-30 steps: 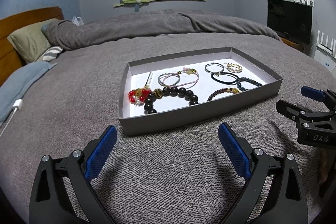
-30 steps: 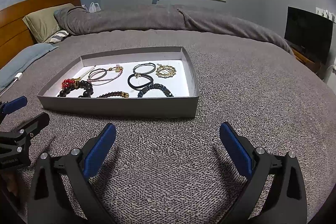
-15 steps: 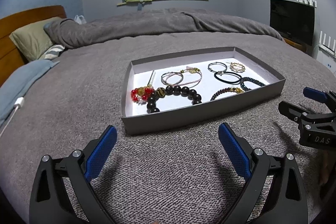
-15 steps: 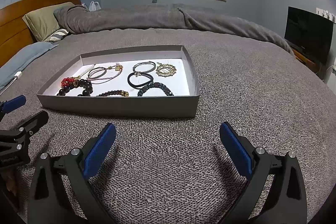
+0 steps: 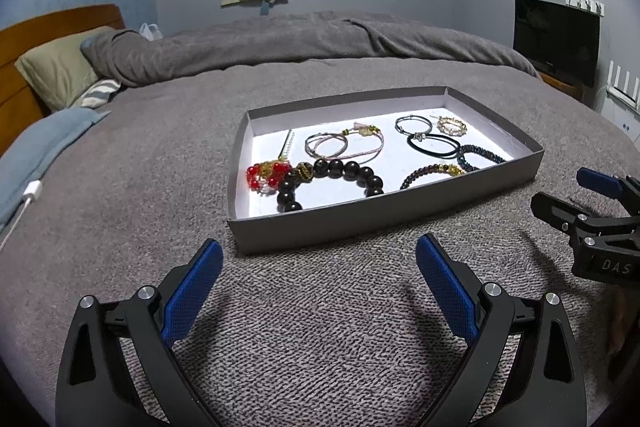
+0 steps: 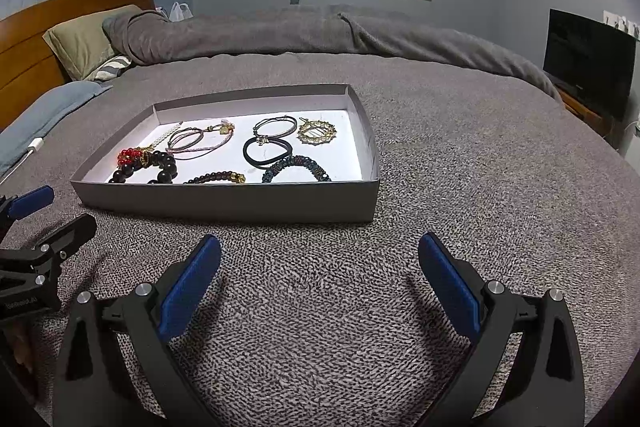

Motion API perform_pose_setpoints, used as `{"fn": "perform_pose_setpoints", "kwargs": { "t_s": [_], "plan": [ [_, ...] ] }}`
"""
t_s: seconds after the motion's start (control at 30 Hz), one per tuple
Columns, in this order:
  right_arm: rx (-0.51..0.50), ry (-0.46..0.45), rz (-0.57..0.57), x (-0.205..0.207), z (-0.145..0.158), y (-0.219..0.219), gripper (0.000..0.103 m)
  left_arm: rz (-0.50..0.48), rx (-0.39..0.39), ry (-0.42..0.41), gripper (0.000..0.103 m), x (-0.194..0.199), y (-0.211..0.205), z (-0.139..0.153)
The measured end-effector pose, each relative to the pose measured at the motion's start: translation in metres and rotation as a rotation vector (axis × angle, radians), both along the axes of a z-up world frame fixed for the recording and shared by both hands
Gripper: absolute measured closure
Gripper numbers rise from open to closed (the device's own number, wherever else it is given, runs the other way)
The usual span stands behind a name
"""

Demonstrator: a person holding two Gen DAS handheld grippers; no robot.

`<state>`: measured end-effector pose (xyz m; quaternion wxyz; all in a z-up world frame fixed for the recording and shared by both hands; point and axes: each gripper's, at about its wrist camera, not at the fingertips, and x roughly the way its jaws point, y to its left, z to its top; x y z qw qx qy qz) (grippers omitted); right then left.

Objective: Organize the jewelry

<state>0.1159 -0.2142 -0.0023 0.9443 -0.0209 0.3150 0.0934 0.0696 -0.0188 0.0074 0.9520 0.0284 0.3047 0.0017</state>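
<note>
Both claws, the left gripper (image 5: pixel 318 269) and right gripper (image 6: pixel 320 267), gape wide and empty above the grey knitted blanket (image 6: pixel 460 163), near the shallow grey cardboard tray (image 6: pixel 240 201) of bracelets.

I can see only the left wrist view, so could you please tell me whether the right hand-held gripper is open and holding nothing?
Observer: Yes. The right hand-held gripper is wide open with nothing between its pads, over the blanket just short of the tray.
Operator: Thank you. Is anything lying on the bed to the right of the tray?
Observer: No, the right wrist view shows only grey blanket there.
</note>
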Motion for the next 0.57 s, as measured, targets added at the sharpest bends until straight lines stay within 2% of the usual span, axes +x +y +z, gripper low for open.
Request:
{"fn": "perform_pose_setpoints", "kwargs": {
  "t_s": [0.33, 0.57],
  "plan": [
    [0.003, 0.002, -0.008, -0.0012, 0.0001, -0.0038, 0.005, 0.007, 0.032, -0.023, 0.006, -0.0046, -0.0063, 0.0014],
    [0.001, 0.009, -0.013, 0.0003, -0.0004, -0.0052, 0.005, 0.027, 0.008, -0.021, 0.005, -0.0041, 0.0001, 0.0025]
  ]
}}
